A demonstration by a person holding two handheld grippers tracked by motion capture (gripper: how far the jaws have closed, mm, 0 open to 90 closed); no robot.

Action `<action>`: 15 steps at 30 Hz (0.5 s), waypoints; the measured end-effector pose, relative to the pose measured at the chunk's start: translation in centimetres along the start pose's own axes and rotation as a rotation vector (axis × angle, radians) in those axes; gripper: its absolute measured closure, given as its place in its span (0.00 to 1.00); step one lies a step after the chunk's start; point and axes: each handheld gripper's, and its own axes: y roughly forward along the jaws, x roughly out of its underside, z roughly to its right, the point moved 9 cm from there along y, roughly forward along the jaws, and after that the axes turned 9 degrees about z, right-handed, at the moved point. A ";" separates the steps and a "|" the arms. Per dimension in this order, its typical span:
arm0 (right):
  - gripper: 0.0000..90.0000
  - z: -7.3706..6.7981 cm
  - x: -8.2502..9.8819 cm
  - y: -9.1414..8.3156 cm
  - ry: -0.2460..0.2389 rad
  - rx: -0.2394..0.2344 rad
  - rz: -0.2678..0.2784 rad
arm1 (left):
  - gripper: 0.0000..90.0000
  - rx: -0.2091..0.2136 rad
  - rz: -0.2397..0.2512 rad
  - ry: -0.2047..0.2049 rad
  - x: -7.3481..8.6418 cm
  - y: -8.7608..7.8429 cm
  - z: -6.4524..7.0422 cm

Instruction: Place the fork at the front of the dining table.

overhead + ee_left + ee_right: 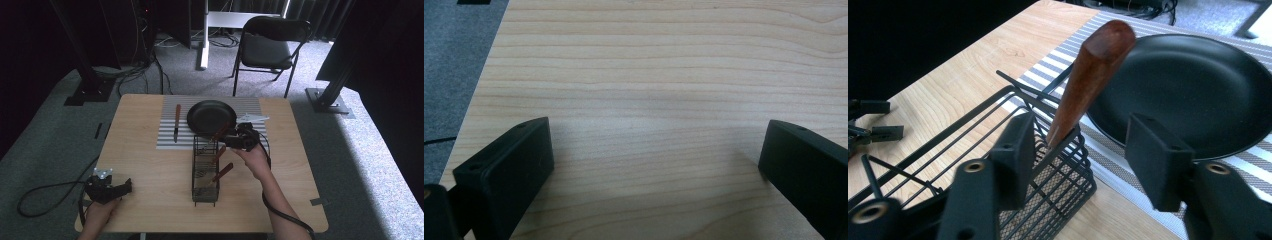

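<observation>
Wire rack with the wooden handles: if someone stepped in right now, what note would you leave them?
Right hand-held gripper: open, jaws either side of a wooden handle standing in the wire rack, not clamped.
Left hand-held gripper: open, idle over bare table at the near left.
Done: three handled utensils stand in the rack.
Left: one knife lies on the striped mat beside the black pan; probably next.

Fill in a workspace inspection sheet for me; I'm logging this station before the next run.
Surface: light wooden table with a grey striped mat.
Job's things: black wire caddy holding brown wooden-handled utensils.
Clutter: round black pan; wooden-handled knife on the mat.
Grippers: left gripper open above bare wood; right gripper open around one handle.
Cables: black cable trails off the left side.
Surroundings: black folding chair, grey carpet.
</observation>
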 end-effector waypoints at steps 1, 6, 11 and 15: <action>0.55 0.0 0.0 0.2 -0.001 -0.003 -0.002 | 0.01 0.000 0.000 0.000 0.0 0.0 0.0; 0.63 0.0 0.4 0.9 0.012 -0.003 -0.025 | 0.01 0.000 0.000 0.000 0.0 0.0 0.0; 0.68 0.0 0.4 1.3 0.020 -0.006 -0.024 | 0.01 0.000 0.000 0.000 0.0 0.0 0.0; 0.76 -0.2 0.2 1.5 0.006 -0.006 -0.024 | 0.01 0.000 0.000 0.000 0.0 0.0 0.0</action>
